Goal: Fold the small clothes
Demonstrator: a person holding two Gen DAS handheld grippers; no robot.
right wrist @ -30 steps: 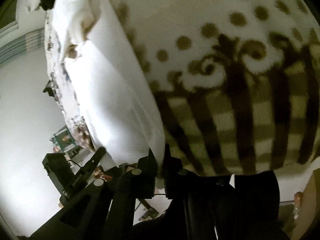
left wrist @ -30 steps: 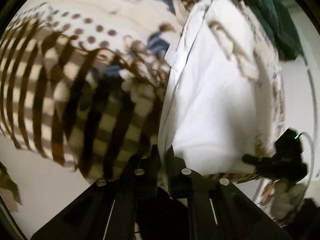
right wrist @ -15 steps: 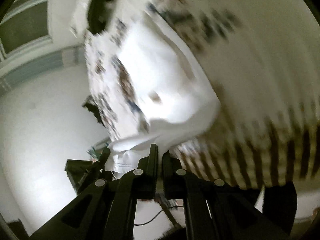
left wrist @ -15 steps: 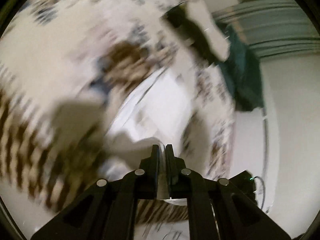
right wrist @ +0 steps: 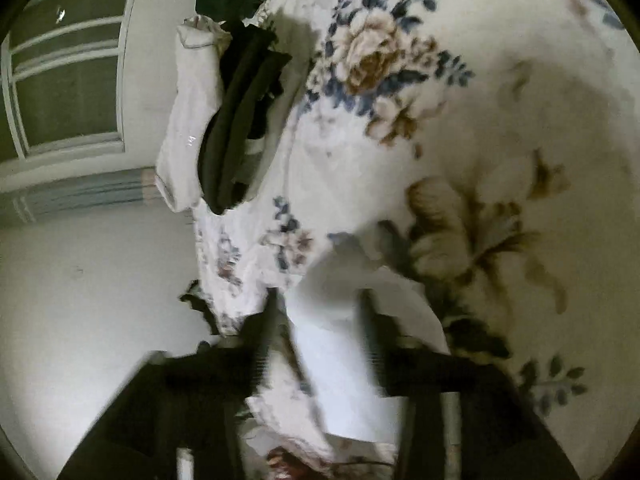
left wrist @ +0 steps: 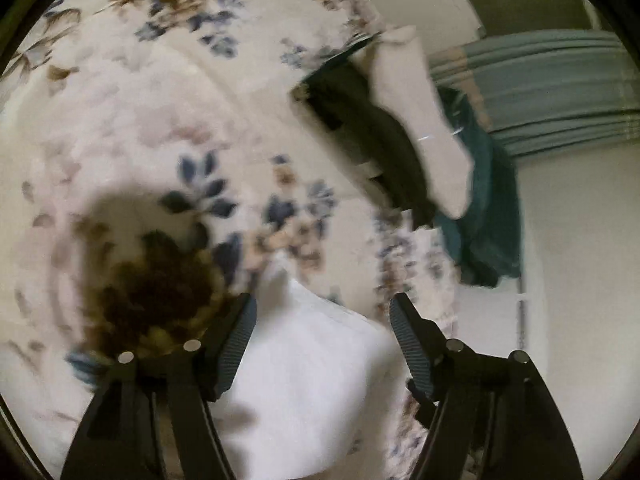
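A white folded garment [left wrist: 304, 380] lies on the floral bedspread [left wrist: 168, 112], right under my left gripper [left wrist: 322, 320], which is open with its fingers either side of the cloth. In the right wrist view the same white garment [right wrist: 344, 360] lies under my right gripper [right wrist: 320, 328], open and blurred by motion. Neither gripper holds anything.
A stack of folded clothes lies at the far edge of the bed: a dark garment [left wrist: 372, 136], a pale one [left wrist: 424, 120] and a teal one [left wrist: 488, 208]. They also show in the right wrist view [right wrist: 236, 120]. The bed edge, a white floor [right wrist: 88, 280] and a window [right wrist: 64, 80] lie beyond.
Both grippers were shut on the white garment and swung it across the bed. Now both have opened and the garment lies on the bedspread.
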